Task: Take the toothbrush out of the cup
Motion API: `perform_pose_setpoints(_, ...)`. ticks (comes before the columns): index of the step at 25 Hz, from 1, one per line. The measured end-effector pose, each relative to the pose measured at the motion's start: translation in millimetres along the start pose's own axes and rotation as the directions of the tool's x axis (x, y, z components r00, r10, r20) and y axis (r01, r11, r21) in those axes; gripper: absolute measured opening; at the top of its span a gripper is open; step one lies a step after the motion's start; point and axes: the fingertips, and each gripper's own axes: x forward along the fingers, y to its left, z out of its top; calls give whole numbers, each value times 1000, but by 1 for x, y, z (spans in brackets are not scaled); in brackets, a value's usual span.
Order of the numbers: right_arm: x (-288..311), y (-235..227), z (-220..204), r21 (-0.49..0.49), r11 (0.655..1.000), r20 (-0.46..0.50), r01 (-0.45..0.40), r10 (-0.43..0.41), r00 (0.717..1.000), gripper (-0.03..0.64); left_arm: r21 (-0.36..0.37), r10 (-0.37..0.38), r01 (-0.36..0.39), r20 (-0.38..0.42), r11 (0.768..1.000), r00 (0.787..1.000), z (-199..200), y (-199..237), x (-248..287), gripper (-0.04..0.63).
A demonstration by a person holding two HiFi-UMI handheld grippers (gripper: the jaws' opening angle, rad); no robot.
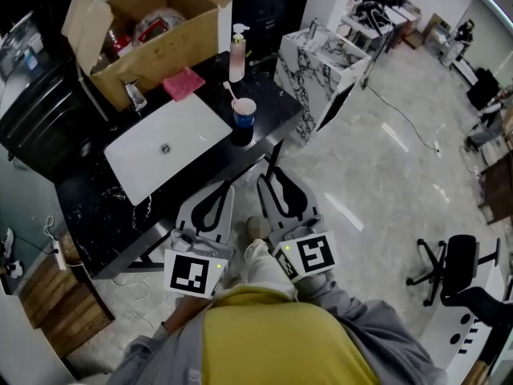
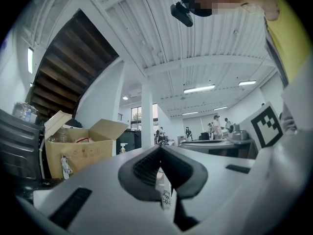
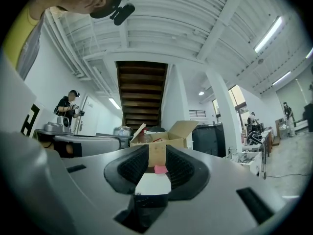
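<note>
Toothbrush (image 1: 231, 92) stands in the white-and-blue cup (image 1: 244, 117) at the right end of the black counter (image 1: 272, 95), just right of the white sink (image 1: 188, 131). The open cardboard box (image 1: 164, 54) far left holds packets. Left gripper (image 2: 160, 148) has its jaws together and empty. Right gripper (image 3: 156, 151) has its jaws apart and empty. Both are near, well apart from the cup.

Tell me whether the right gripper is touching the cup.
Apart. The head view shows the right gripper short of the cup on the counter, a clear gap between them; its jaws stand open, empty.
</note>
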Motion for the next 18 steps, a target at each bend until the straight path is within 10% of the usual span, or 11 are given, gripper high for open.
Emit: perform_pose_setpoints(18,211,-133,-58,19,972,-125,-234,234,964,150,-7,182,-182,-35,983,983,-38,109,187,0)
